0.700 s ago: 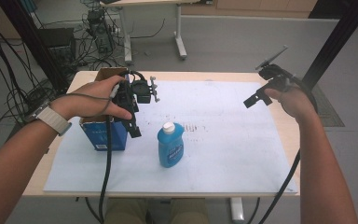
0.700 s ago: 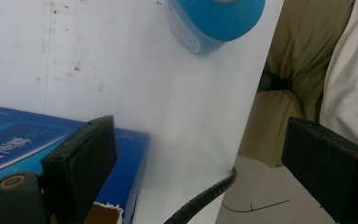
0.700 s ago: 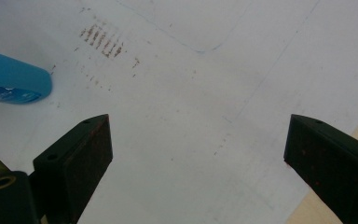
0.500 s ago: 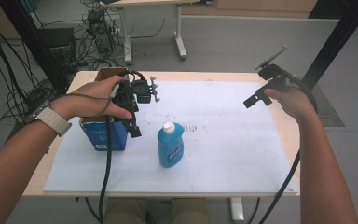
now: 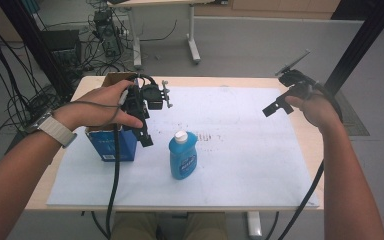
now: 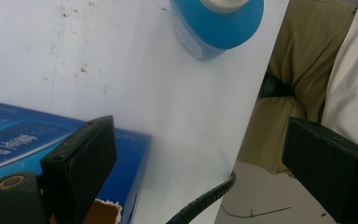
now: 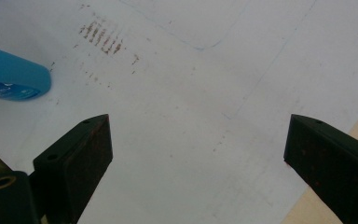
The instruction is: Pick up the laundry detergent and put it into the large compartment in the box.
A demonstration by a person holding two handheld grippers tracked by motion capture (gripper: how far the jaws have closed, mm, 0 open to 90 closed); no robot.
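One blue bottle [image 5: 182, 155] with a white cap stands upright; both grippers' jaws gape wide, empty.

I see a light wood tabletop [image 5: 310, 135] w/ a big white sheet [image 5: 240, 165] covering most of it. On the sheet: blue box [image 5: 111, 144] at left, open top, & blue soap bottle [image 5: 182, 156] upright near the middle, just beside the box.
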